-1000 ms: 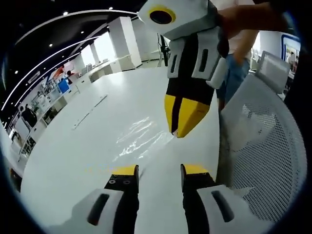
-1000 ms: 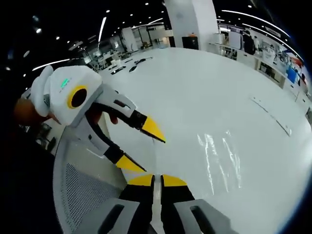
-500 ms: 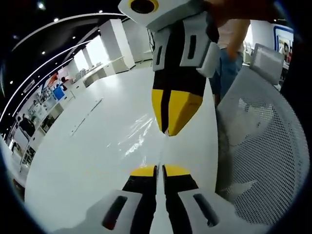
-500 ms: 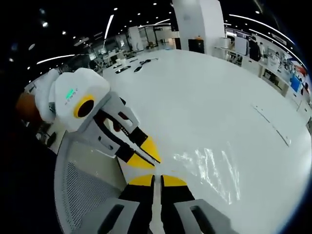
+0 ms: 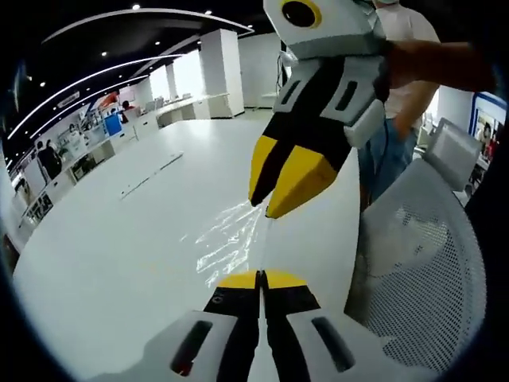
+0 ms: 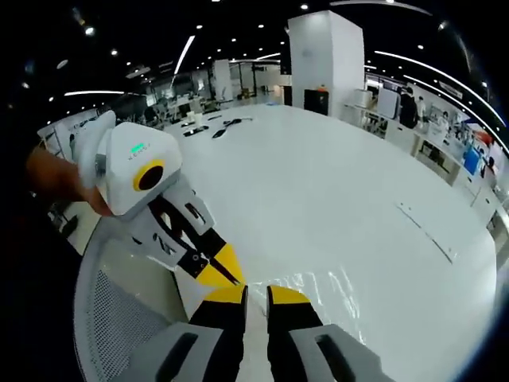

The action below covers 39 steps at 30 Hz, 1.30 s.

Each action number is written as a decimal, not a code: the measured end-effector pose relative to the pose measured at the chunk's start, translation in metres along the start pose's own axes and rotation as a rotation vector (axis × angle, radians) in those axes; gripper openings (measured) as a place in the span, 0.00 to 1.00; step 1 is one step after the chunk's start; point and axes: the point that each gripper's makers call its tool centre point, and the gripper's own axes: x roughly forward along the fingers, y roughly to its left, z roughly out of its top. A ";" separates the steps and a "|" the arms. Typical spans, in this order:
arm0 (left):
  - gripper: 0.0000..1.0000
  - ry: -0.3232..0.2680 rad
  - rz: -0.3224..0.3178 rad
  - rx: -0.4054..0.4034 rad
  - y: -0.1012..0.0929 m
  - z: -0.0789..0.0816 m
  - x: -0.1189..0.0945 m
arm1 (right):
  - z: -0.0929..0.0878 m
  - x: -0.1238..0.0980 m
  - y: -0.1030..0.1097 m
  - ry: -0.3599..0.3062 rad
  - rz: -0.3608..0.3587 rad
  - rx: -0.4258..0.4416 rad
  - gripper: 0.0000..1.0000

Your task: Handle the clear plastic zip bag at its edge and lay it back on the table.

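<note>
In the left gripper view, the left gripper [image 5: 261,278] rises from the bottom with its yellow-tipped jaws pressed together on the near edge of the clear plastic zip bag [image 5: 227,239]. The bag runs away from the jaws as a glinting, wrinkled sheet over the white desk [image 5: 119,255]; whether its far part touches the desk or hangs just above it cannot be told. The right gripper [image 5: 274,195] comes down from the top of this view, slanting toward the lower left, its yellow tips close together just beyond the left gripper's tips, at the same edge of the bag. A hand [image 5: 445,64] holds its white body from the upper right. A white mesh chair [image 5: 429,270] stands at the desk's edge on the right.

In the right gripper view, the right gripper [image 6: 256,296] points along the desk [image 6: 318,191] with a thin slit between its jaws, and the bag's edge lies in that slit. The bag [image 6: 334,298] spreads to the right of the jaws as a shiny film. The left gripper [image 6: 227,270] enters from the left, angled downward, its closed tips meeting the bag just beside the right gripper's tips. A hand [image 6: 56,179] grips its rounded white housing. The mesh chair [image 6: 119,310] sits below it at lower left.
</note>
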 end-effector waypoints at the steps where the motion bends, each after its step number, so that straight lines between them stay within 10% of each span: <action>1: 0.00 -0.003 0.004 -0.005 0.001 0.000 0.000 | 0.000 -0.001 -0.001 -0.006 -0.007 0.001 0.07; 9: 0.00 -0.053 0.053 -0.112 0.015 0.008 -0.003 | 0.000 -0.021 -0.026 -0.104 -0.155 0.069 0.08; 13: 0.00 -0.089 0.066 -0.110 0.017 0.018 -0.003 | -0.008 -0.018 -0.020 -0.106 -0.124 0.187 0.08; 39: 0.00 -0.233 0.029 -0.033 0.000 0.070 -0.007 | 0.040 -0.016 -0.020 -0.242 -0.112 0.196 0.06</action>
